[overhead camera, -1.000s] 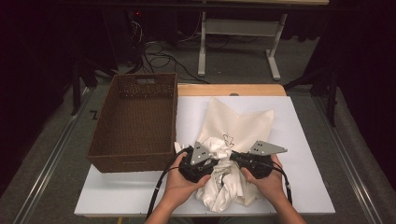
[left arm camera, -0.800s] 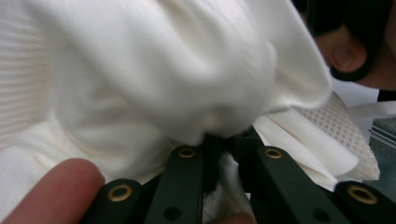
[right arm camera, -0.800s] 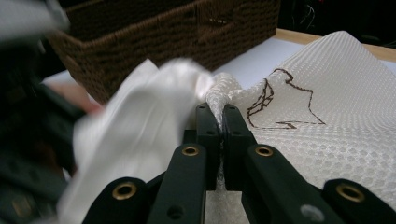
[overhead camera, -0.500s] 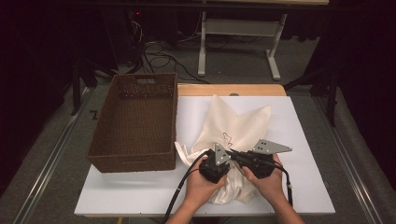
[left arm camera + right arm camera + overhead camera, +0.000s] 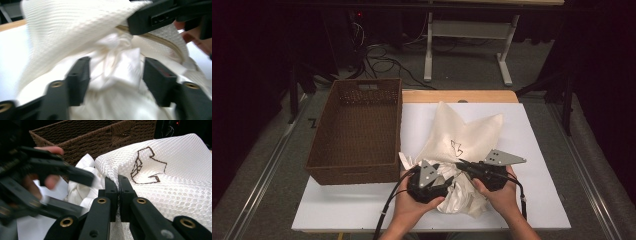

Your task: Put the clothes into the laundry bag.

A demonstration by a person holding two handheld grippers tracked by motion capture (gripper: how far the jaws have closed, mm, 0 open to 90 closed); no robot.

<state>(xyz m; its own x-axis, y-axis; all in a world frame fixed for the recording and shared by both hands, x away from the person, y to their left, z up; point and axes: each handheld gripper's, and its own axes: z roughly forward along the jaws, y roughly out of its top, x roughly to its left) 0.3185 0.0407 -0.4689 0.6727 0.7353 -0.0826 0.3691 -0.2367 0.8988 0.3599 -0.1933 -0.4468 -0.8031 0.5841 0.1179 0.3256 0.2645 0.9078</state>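
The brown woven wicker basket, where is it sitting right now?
In the high view the brown woven wicker basket stands on the left of the white table top, just left of the white mesh laundry bag.

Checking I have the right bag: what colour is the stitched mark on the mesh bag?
Dark brown on the white mesh bag, clearest in the right gripper view.

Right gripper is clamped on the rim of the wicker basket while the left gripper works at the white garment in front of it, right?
Not quite. The right gripper is clamped on the edge of the white mesh bag, not on the wicker basket, as the right gripper view shows. The left gripper does work at the white garment, its jaws open around the cloth.
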